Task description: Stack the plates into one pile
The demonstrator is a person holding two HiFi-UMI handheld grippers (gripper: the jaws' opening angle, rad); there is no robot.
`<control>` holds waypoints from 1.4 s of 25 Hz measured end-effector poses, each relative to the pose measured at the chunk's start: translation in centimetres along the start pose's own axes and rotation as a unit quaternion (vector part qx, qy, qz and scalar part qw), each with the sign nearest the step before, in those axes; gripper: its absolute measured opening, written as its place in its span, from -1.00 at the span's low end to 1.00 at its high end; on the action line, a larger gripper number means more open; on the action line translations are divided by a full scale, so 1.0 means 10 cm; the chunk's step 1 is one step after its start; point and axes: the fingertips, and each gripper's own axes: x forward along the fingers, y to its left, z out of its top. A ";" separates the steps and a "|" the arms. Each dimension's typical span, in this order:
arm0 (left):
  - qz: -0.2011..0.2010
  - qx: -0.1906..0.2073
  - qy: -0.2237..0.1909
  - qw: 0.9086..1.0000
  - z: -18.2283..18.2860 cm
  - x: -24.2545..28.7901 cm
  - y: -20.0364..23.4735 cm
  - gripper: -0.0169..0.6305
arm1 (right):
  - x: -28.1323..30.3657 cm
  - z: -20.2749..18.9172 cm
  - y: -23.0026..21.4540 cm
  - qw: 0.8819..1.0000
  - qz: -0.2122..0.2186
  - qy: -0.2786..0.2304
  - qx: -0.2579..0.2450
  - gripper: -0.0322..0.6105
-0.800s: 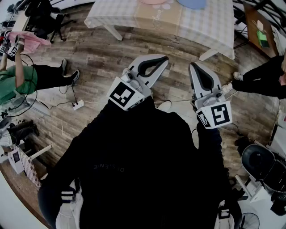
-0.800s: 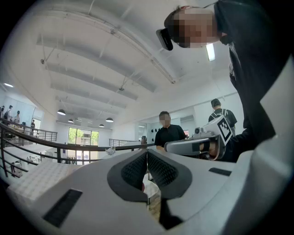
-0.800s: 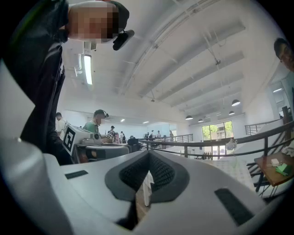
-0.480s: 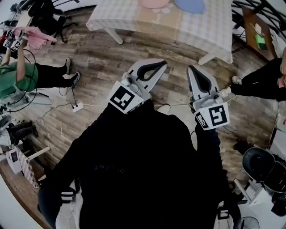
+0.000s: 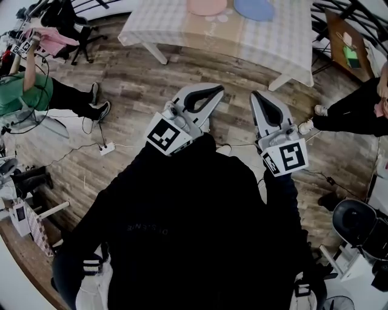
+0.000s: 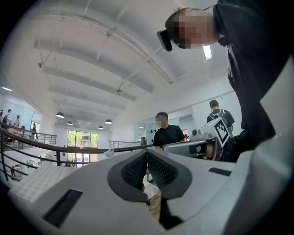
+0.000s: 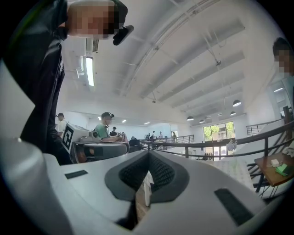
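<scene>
Holding left hand-held gripper (image 5: 216, 91) and right hand-held gripper (image 5: 257, 95) level at chest, jaws together, empty, probably only carried toward work. Farther, on bench (image 5: 273, 42), pink plate (image 5: 206, 6) beside blue plate (image 5: 254, 7), not yet stacked.

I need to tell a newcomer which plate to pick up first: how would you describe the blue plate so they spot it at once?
Start at the table under a pale checked cloth, at the top of the head view. Two plates lie side by side on it, cut by the picture's top edge. The blue plate is the right-hand one; its only neighbour is the pink plate.
</scene>
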 end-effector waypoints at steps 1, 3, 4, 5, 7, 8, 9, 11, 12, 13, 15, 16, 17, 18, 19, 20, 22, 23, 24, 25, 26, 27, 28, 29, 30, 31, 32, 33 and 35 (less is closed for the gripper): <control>0.000 0.000 -0.001 1.000 0.01 0.00 0.00 -0.89 | 0.00 0.00 0.00 1.000 0.001 0.000 -0.001 -0.88; 0.001 0.003 -0.004 1.000 0.00 0.01 0.01 -0.89 | 0.00 -0.01 0.00 1.000 0.002 0.000 0.000 -0.88; 0.002 0.003 -0.005 1.000 0.00 0.01 0.02 -0.89 | 0.00 -0.02 0.00 1.000 0.003 0.000 0.001 -0.88; 0.003 0.002 -0.006 1.000 -0.01 0.02 0.03 -0.89 | 0.01 -0.02 0.00 1.000 0.004 0.000 0.003 -0.88; 0.004 0.001 -0.007 1.000 -0.03 0.05 0.08 -0.89 | 0.03 -0.04 -0.02 1.000 0.009 0.005 0.006 -0.88; 0.004 -0.001 -0.007 1.000 -0.04 0.07 0.10 -0.89 | 0.04 -0.05 -0.03 1.000 0.012 0.008 0.006 -0.88; 0.004 -0.002 -0.007 1.000 -0.05 0.10 0.13 -0.89 | 0.06 -0.06 -0.04 1.000 0.015 0.011 0.006 -0.88; 0.004 0.000 -0.006 1.000 -0.05 0.16 0.18 -0.89 | 0.10 -0.09 -0.10 1.000 0.017 0.017 0.005 -0.88; 0.003 0.001 -0.007 1.000 -0.06 0.21 0.21 -0.89 | 0.13 -0.11 -0.15 1.000 0.018 0.018 0.006 -0.88; 0.003 0.002 -0.008 1.000 -0.06 0.25 0.25 -0.89 | 0.17 -0.12 -0.19 1.000 0.018 0.020 0.007 -0.88; 0.002 0.001 -0.011 1.000 -0.08 0.36 0.35 -0.89 | 0.27 -0.15 -0.30 1.000 0.019 0.023 0.008 -0.88; 0.002 -0.001 -0.011 1.000 -0.09 0.42 0.41 -0.89 | 0.33 -0.17 -0.35 0.999 0.019 0.024 0.007 -0.88; 0.001 -0.004 -0.012 1.000 -0.11 0.48 0.48 -0.89 | 0.38 -0.18 -0.41 0.999 0.021 0.026 0.007 -0.88; 0.000 -0.006 -0.014 1.000 -0.13 0.54 0.55 -0.89 | 0.44 -0.19 -0.48 0.999 0.022 0.028 0.007 -0.88; -0.002 -0.008 -0.017 1.000 -0.15 0.60 0.63 -0.89 | 0.51 -0.20 -0.55 0.999 0.023 0.030 0.008 -0.88; -0.003 -0.010 -0.019 1.000 -0.17 0.68 0.73 -0.89 | 0.59 -0.21 -0.64 0.999 0.023 0.030 0.010 -0.88; -0.006 -0.012 -0.022 1.000 -0.22 0.84 0.97 -0.89 | 0.79 -0.24 -0.83 0.999 0.019 0.033 0.011 -0.88; -0.006 -0.015 -0.020 1.000 -0.26 0.92 1.10 -0.89 | 0.91 -0.26 -0.93 0.999 0.017 0.037 0.010 -0.88; -0.007 -0.020 -0.017 1.000 -0.29 1.00 1.24 -0.89 | 1.03 -0.28 -1.03 0.999 0.016 0.040 0.010 -0.88; -0.009 -0.023 -0.017 1.000 -0.30 1.09 1.38 -0.89 | 1.15 -0.30 -1.12 0.999 0.015 0.044 0.010 -0.88; -0.011 -0.025 -0.020 0.999 -0.29 1.18 1.53 -0.89 | 1.28 -0.31 -1.22 0.999 0.014 0.048 0.011 -0.88; -0.015 -0.025 -0.027 0.999 -0.27 1.27 1.68 -0.89 | 1.42 -0.32 -1.33 0.999 0.013 0.050 0.012 -0.88; -0.019 -0.026 -0.031 0.999 -0.25 1.36 1.83 -0.89 | 1.57 -0.32 -1.44 0.998 0.010 0.053 0.015 -0.88; -0.023 -0.026 -0.028 0.999 -0.25 1.44 1.98 -0.89 | 1.72 -0.33 -1.54 0.998 0.008 0.054 0.020 -0.88; -0.025 -0.028 -0.021 0.999 -0.27 1.51 2.13 -0.89 | 1.87 -0.33 -1.65 0.998 0.005 0.054 0.026 -0.88; -0.027 -0.029 -0.014 0.999 -0.30 1.58 2.29 -0.89 | 2.03 -0.32 -1.75 0.998 0.003 0.052 0.033 -0.88; -0.029 -0.032 -0.008 0.999 -0.32 1.64 2.45 -0.89 | 2.19 -0.32 -1.84 0.998 0.003 0.051 0.040 -0.88; -0.032 -0.035 -0.005 0.999 -0.34 1.71 2.63 -0.89 | 2.36 -0.33 -1.93 0.998 0.003 0.051 0.044 -0.88; -0.040 -0.039 0.003 0.998 -0.38 1.85 2.97 -0.89 | 2.71 -0.34 -2.10 0.997 0.001 0.055 0.051 -0.88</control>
